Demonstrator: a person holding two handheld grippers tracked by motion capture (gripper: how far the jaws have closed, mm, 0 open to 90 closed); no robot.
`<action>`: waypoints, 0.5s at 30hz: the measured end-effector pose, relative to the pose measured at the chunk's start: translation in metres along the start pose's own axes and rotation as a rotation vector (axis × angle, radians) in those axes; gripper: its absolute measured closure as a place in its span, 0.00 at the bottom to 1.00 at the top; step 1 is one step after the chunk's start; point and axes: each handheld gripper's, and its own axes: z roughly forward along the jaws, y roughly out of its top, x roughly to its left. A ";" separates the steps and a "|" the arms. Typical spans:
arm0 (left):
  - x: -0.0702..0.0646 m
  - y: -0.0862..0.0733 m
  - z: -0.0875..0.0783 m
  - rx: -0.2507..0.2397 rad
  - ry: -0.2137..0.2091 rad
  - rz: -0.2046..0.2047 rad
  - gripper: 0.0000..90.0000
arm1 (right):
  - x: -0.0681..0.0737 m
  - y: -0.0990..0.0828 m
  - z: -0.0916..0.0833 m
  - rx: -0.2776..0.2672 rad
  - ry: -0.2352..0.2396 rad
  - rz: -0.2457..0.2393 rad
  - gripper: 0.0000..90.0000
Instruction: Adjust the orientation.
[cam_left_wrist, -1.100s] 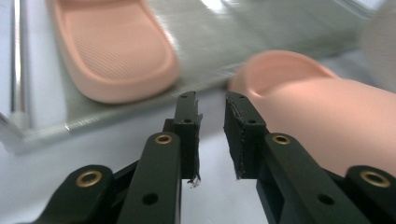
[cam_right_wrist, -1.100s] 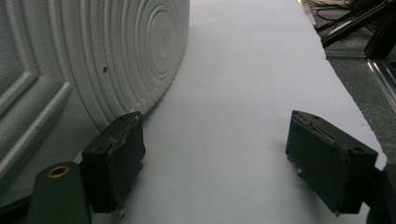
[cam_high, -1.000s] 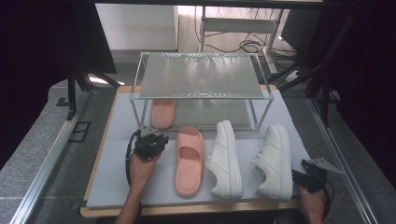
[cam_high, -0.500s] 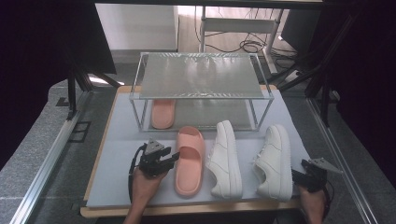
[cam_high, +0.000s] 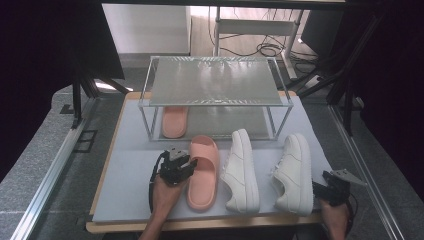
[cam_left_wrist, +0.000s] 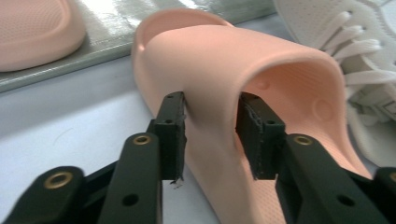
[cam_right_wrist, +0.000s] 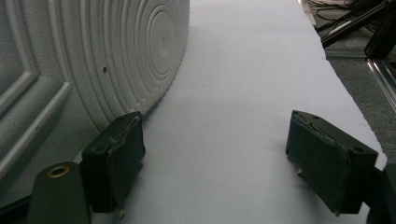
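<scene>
Slipper (cam_high: 204, 172) in pink colour lies on the grey mat (cam_high: 130, 175) of the desk, at about 7 o'clock from the centre of the high view, just in front of the clear shelf rack (cam_high: 215, 80). The left gripper (cam_high: 176, 167) is at the slipper's 9 o'clock side. In the left gripper view its jaws have just been closing, and the strap (cam_left_wrist: 210, 88) of the slipper stands between them: 1 pad is outside the strap and 1 inside, both touching it, so the gripper is pinching the strap. A 2nd pink slipper (cam_high: 175, 121) lies under the rack at 11 o'clock. 2 white sneakers (cam_high: 241, 170) lie at the slipper's 3 o'clock side. The right gripper (cam_high: 331, 190) rests at 4 o'clock beside the outer sneaker (cam_right_wrist: 84, 60), its jaws spread wide with nothing between them.
</scene>
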 end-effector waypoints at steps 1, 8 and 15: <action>0.000 0.000 0.000 -0.003 -0.003 -0.006 0.73 | 0.000 0.000 0.000 0.000 0.000 0.000 0.22; 0.000 0.007 -0.001 -0.014 -0.004 -0.013 0.79 | 0.000 0.000 0.000 0.000 0.000 0.000 0.22; 0.000 0.017 -0.005 -0.016 0.010 0.003 0.86 | 0.000 0.000 0.000 0.000 0.000 0.000 0.22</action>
